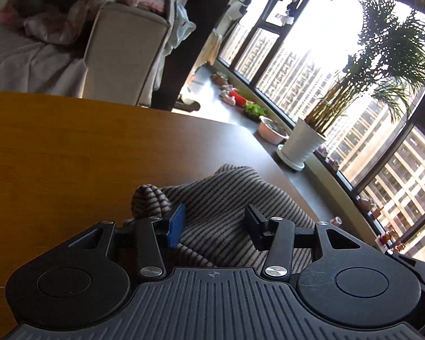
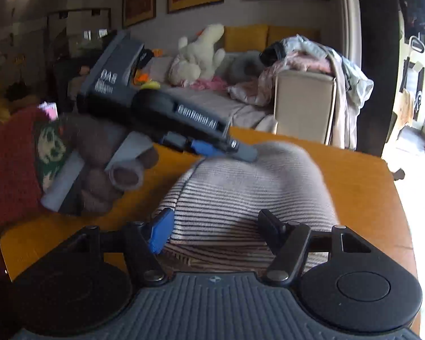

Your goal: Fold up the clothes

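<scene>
Wooden table (image 1: 56, 147) edge just beyond striped garment (image 1: 226, 198).

Both hand-held grippers (image 1: 215, 226) (image 2: 215, 231) agape

Right gripper (image 2: 215, 231) jaws spread over striped garment (image 2: 240, 192) on orange table (image 2: 354, 175), left gripper (image 2: 240, 151) in a hand (image 2: 99, 164) touching the cloth's far edge

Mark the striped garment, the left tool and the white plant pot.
striped garment (image 1: 221, 198), left wrist view, ribbed middle.
left tool (image 1: 215, 223), left wrist view, midway between fingertips.
white plant pot (image 1: 301, 144), left wrist view, ribbed side.
</scene>
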A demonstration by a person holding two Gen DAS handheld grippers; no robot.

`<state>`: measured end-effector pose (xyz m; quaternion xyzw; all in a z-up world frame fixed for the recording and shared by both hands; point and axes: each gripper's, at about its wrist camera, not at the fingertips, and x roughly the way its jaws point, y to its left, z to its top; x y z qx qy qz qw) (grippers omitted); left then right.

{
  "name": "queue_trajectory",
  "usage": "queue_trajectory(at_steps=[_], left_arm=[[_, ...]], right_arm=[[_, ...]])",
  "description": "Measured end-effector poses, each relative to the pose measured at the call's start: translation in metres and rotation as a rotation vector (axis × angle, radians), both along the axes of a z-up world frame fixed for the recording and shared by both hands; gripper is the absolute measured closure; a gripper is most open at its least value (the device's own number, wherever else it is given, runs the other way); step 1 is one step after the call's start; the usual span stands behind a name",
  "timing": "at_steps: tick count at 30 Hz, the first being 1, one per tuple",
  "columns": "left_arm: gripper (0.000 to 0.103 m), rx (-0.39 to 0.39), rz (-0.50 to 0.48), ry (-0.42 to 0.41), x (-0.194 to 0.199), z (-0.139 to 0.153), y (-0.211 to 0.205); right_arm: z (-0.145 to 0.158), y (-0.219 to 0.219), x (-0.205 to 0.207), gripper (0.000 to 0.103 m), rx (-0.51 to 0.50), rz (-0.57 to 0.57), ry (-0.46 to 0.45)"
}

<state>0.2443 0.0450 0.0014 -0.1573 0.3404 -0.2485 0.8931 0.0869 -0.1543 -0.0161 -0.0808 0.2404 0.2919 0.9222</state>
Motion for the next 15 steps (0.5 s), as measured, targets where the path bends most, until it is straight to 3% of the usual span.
queue_trajectory(at_steps=[4, 8, 11, 15], left_arm=[[0.051, -0.003, 0.014, -0.006, -0.006, 0.003, 0.007], [0.050, 0.052, 0.037, -0.038, -0.019, 0.011, 0.001], [0.046, 0.118, 0.037, -0.076, -0.028, 0.014, -0.007], [0.046, 0.107, 0.050, -0.075, -0.031, 0.019, -0.004]], right_arm=[[0.004, -0.001, 0.001, 0.032, 0.008, 0.005, 0.022], [0.002, 0.000, 0.000, 0.032, -0.004, 0.014, 0.015], [0.000, 0.002, -0.003, 0.029, -0.016, 0.019, 0.005], [-0.002, 0.005, -0.005, 0.021, -0.037, 0.033, -0.012]])
